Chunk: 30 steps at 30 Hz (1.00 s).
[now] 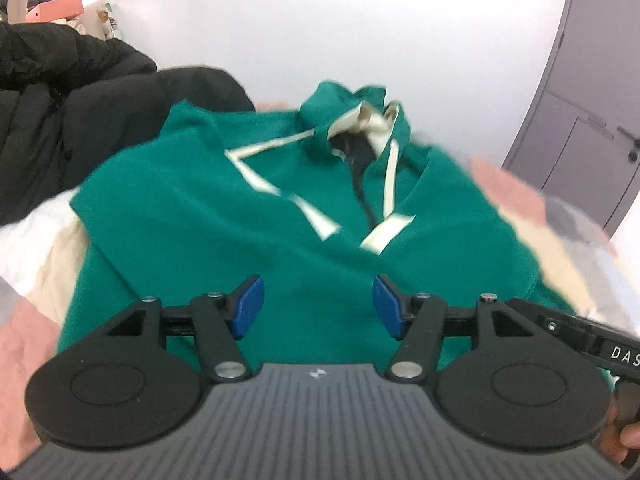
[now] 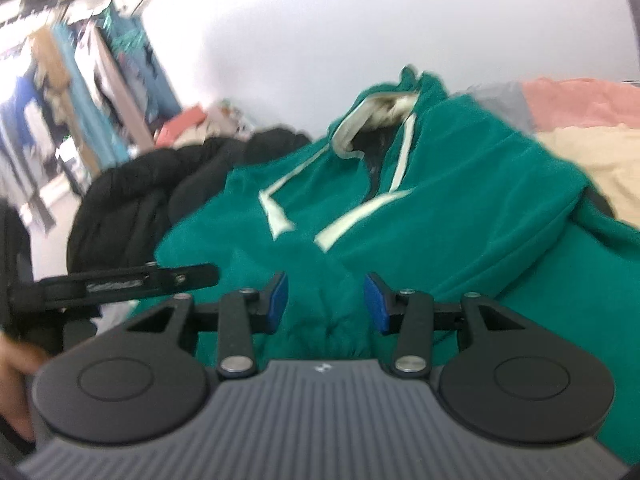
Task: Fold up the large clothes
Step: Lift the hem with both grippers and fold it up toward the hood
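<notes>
A green hoodie [image 1: 224, 208] with cream trim and drawstrings lies spread out in front of me, hood at the far end. It also shows in the right wrist view [image 2: 480, 200]. My left gripper [image 1: 318, 307] is open and empty, hovering over the hoodie's near part. My right gripper [image 2: 326, 302] is open and empty, just above bunched green fabric. The left gripper's arm [image 2: 120, 282] shows at the left of the right wrist view. Both views are blurred.
A black puffy jacket [image 1: 60, 112] lies left of the hoodie, also seen in the right wrist view [image 2: 140, 192]. Pink [image 2: 580, 100] and cream [image 2: 592, 160] cloths lie to the right. A white wall is behind, a grey door [image 1: 580, 120] at far right, hanging clothes [image 2: 80, 80] at left.
</notes>
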Tool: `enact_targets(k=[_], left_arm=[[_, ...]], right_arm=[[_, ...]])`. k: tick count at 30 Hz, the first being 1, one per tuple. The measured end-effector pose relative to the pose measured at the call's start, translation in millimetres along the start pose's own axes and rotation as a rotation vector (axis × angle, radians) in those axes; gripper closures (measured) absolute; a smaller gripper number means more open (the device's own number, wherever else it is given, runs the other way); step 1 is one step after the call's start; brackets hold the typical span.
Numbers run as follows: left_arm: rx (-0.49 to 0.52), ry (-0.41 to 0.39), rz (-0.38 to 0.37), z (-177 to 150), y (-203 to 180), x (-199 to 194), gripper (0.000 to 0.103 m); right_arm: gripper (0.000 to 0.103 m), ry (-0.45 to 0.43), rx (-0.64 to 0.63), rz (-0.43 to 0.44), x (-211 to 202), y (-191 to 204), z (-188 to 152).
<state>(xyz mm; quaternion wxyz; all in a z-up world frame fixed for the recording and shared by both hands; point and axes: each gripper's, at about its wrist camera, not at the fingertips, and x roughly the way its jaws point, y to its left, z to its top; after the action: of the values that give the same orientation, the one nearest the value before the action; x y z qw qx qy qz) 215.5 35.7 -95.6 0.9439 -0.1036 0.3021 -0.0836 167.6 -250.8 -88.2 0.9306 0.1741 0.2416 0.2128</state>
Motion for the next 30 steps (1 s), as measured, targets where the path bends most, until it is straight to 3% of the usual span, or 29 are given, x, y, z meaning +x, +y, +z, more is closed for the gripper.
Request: enact_targets(k=[1, 3, 5, 10, 18, 21, 24, 28, 30], left_arm=[[-0.003, -0.006, 0.004, 9, -3, -3, 0.037], [0.007, -0.021, 0.0, 27, -7, -5, 0.037], [0.021, -0.033, 0.004, 49, -13, -2, 0.036], [-0.011, -0.029, 0.027, 108, -12, 36, 0.033], [-0.161, -0.028, 0.021, 207, 31, 190, 0.032], [-0.186, -0.034, -0.025, 236, 46, 256, 0.032], [-0.198, -0.005, -0.09, 255, 53, 312, 0.032], [-0.232, 0.057, -0.117, 261, 56, 370, 0.032], [-0.221, 0.096, -0.11, 260, 53, 391, 0.032]], right_arm=[[0.054, -0.022, 0.007, -0.013, -5, -1, 6], [0.034, -0.052, 0.028, -0.029, -12, -4, 22], [0.027, -0.078, 0.05, -0.026, -12, -8, 42], [0.027, -0.09, 0.046, -0.076, 32, -28, 105], [0.027, -0.146, 0.147, -0.111, 185, -114, 215], [0.027, -0.156, 0.184, -0.124, 248, -141, 244], [0.027, -0.114, 0.214, -0.12, 303, -163, 258], [0.027, -0.04, 0.181, -0.179, 358, -174, 258], [0.027, 0.009, 0.201, -0.166, 378, -182, 253]])
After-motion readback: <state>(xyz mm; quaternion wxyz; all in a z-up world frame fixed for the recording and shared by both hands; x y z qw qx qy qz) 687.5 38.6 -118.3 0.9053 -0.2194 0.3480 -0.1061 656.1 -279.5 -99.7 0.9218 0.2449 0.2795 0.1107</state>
